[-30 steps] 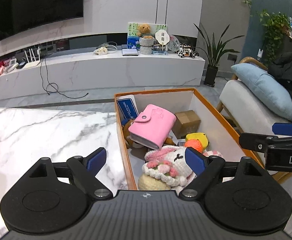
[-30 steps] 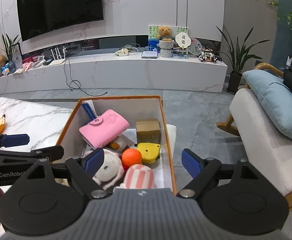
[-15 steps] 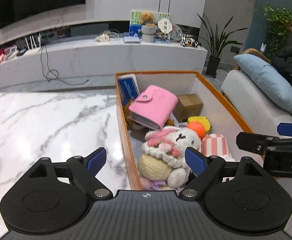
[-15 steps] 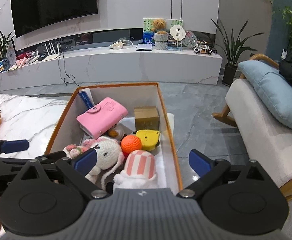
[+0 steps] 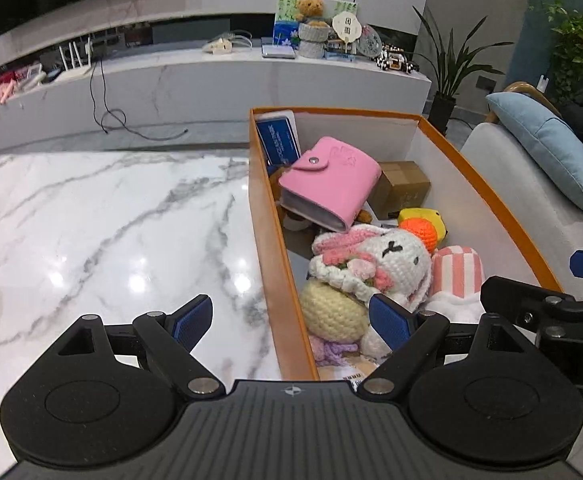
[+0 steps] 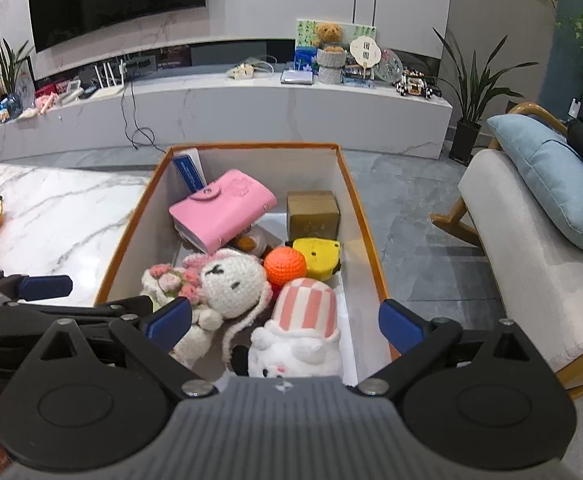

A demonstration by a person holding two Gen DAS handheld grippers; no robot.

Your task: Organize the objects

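The marble table (image 5: 91, 216) takes up the left half of my left view. The orange box (image 6: 361, 216) sits mid-frame in my right view, packed with stuff: crochet bunny (image 6: 231, 284) in the middle, striped-hat plush (image 6: 307, 328) low center, pink wallet (image 6: 223, 208) above them, brown carton (image 6: 311, 214) upper right, orange ball (image 6: 284, 266). My left gripper (image 5: 291, 320) and right gripper (image 6: 285, 320) are both spread apart, holding nothing.

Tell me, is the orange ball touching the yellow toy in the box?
Touching. The right wrist view shows the orange ball pressed against the yellow toy with no gap between them.
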